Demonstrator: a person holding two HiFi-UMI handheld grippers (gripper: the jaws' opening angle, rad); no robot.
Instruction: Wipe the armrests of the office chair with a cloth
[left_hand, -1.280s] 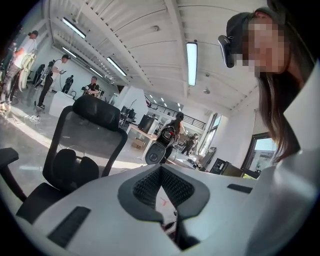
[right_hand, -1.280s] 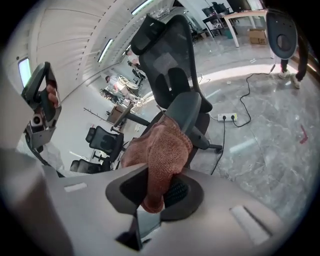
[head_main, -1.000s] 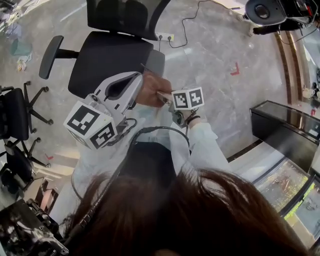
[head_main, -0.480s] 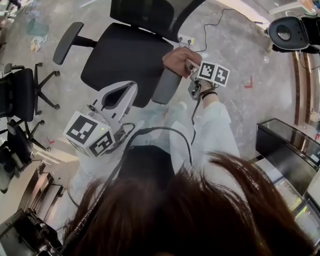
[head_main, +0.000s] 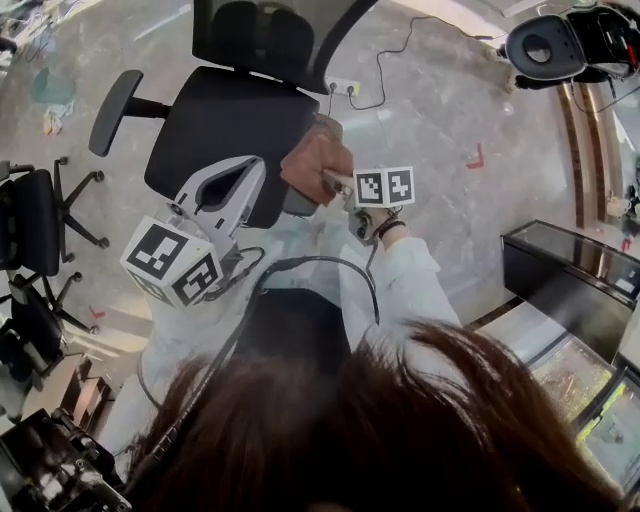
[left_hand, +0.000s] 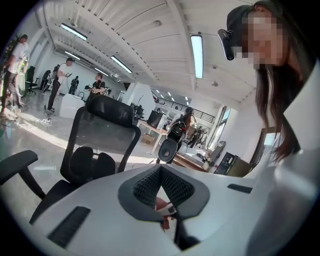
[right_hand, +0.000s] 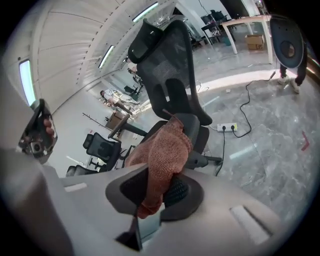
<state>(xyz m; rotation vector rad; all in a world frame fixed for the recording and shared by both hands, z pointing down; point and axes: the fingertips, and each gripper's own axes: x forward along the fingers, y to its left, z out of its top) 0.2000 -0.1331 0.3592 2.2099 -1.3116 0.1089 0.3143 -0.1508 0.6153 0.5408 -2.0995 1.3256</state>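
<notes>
The black office chair (head_main: 225, 125) stands on the marble floor in the head view. Its left armrest (head_main: 112, 110) is bare. A rust-red cloth (head_main: 315, 163) lies on the grey right armrest (head_main: 300, 206), with my right gripper (head_main: 327, 180) shut on it. In the right gripper view the cloth (right_hand: 165, 150) bulges out from between the jaws of the right gripper (right_hand: 161, 175), over the armrest (right_hand: 194, 125). My left gripper (head_main: 256, 163) hovers over the seat's near edge, shut on nothing. In its own view the left gripper (left_hand: 160, 169) shows its tips meeting.
Other black chairs (head_main: 30, 230) stand at the left. A power strip (head_main: 335, 73) with a cable lies on the floor behind the chair. A dark glass cabinet (head_main: 570, 260) stands at the right, a round black device (head_main: 535, 45) at the top right. People (left_hand: 57, 82) stand far off.
The right gripper slid the cloth out to the armrest's far end, then back toward the near end. The left gripper stayed shut over the seat's edge.
</notes>
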